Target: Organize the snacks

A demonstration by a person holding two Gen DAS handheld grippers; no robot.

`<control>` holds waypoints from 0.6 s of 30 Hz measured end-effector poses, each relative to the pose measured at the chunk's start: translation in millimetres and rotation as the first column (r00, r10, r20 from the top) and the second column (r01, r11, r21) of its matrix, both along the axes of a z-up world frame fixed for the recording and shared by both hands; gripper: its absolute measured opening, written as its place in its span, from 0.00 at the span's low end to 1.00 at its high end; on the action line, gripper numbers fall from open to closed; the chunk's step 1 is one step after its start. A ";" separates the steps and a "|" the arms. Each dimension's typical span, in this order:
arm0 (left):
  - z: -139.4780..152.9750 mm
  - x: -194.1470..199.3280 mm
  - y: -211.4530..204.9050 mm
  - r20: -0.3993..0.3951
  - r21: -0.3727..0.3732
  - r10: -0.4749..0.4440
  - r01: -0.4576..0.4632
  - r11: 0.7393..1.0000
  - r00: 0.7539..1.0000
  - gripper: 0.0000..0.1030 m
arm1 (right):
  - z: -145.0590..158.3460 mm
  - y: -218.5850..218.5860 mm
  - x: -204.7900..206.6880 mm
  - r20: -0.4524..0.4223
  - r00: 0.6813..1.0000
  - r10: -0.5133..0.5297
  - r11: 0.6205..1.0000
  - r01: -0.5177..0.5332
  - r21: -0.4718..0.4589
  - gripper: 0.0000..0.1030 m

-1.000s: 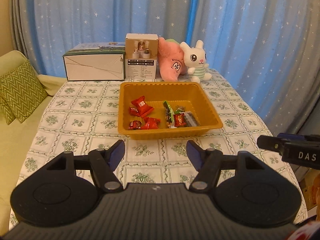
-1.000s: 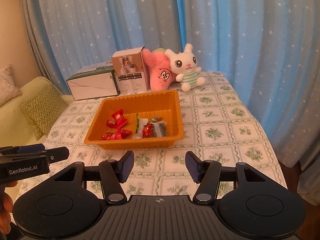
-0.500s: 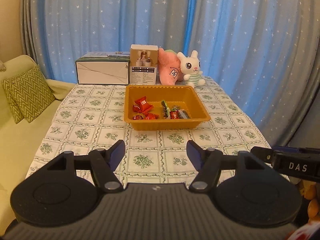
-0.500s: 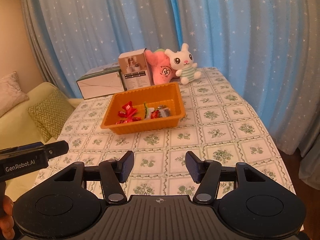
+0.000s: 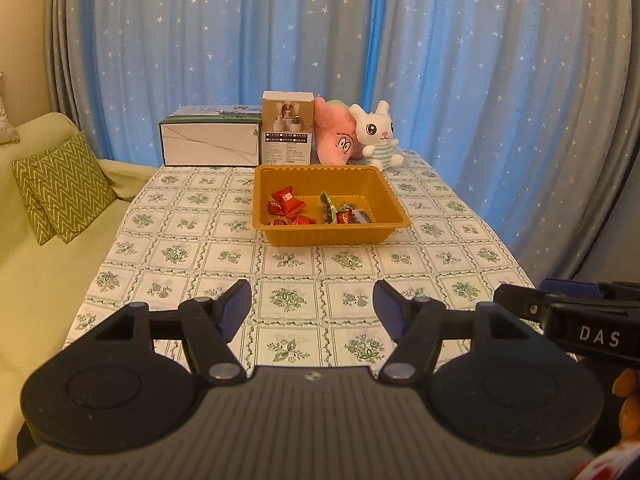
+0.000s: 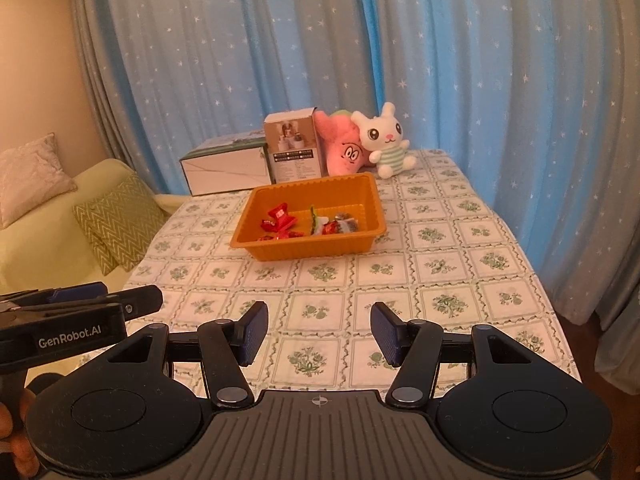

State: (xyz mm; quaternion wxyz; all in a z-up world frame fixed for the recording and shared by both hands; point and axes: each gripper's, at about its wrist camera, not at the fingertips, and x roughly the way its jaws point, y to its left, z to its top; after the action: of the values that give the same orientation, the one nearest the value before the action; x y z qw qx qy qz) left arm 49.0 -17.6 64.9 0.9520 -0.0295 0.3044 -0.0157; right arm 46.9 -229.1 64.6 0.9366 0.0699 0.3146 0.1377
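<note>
Orange plastic marks the tray (image 5: 280, 236) in your left wrist view: it sits mid-table on the patterned cloth of the table (image 5: 192, 256), with the red-wrapped snacks (image 5: 286, 202) in its left half and a green and dark mix of wrapped pieces (image 5: 340, 214) in its right half. Your left gripper (image 5: 312, 310) points down at a shallow angle over the near edge of the table, well apart from the tray. Its jaws stand part open and hold nothing. The other unit enters at the right edge of this view.

In your right wrist view, the right gripper (image 6: 318, 330) takes the same shallow downward pose beside the left one, over the near cloth. Its jaws are likewise part open and empty. The tray (image 6: 312, 250) lies ahead and slightly left, with the snacks (image 6: 280, 218) inside it.
</note>
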 end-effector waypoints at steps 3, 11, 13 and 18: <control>2.2 -8.2 0.1 -0.003 0.002 0.001 -0.001 1.000 1.000 0.63 | 2.1 0.4 -11.0 0.012 1.000 -0.004 1.000 0.004 -0.011 0.55; 6.5 -32.5 -2.3 -0.004 0.014 -0.010 0.010 1.000 1.000 0.63 | 5.1 0.8 -36.9 0.032 0.999 -0.008 0.998 0.010 -0.067 0.55; 6.9 -37.6 -2.6 -0.007 0.016 -0.011 0.011 1.000 1.000 0.63 | 4.2 -0.2 -42.4 0.025 1.000 -0.007 0.998 0.009 -0.066 0.55; 7.8 -52.3 -3.7 -0.008 0.021 -0.015 0.015 1.000 1.000 0.63 | 7.2 -2.9 -53.4 0.028 1.000 -0.014 0.997 0.016 -0.072 0.55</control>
State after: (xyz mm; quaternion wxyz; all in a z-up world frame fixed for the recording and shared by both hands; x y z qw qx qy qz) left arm -3.3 -21.3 72.7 0.9508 -0.0170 0.3087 -0.0196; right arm -6.5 -232.0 71.7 0.9437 0.0366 0.3060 0.1204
